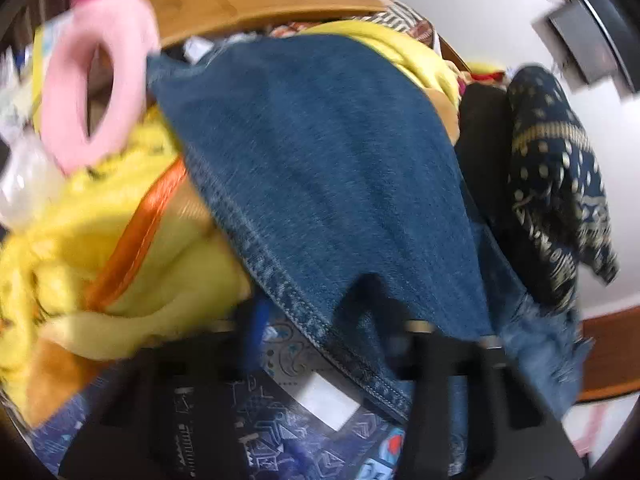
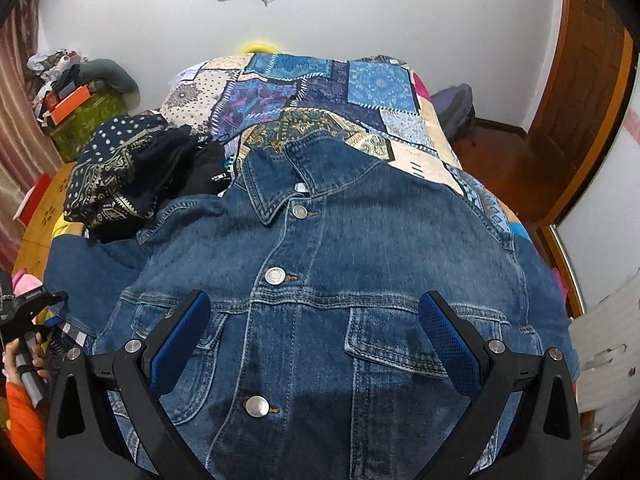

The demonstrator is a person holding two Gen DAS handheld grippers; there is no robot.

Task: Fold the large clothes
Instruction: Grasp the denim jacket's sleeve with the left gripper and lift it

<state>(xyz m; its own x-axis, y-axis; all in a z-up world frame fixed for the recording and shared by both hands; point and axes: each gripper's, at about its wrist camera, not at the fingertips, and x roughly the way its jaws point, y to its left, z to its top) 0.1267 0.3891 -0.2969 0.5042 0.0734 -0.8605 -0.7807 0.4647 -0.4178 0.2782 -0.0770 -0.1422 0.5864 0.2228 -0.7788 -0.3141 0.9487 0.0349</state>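
My left gripper (image 1: 340,320) pinches the sleeve (image 1: 320,160); it may slip. My right gripper (image 2: 316,332) hangs wide open, empty, over the jacket (image 2: 340,280).

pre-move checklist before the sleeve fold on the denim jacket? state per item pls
1. Denim jacket lies front up on the patchwork bedspread, buttoned: ok.
2. Left gripper grip on the sleeve: fingers close around the sleeve edge, but the view is blurred: cannot tell.
3. Right gripper open above the chest pockets, holding nothing: ok.
4. Dark patterned garment touches the jacket's shoulder by the sleeve: not ok.
5. Collar flat: ok.
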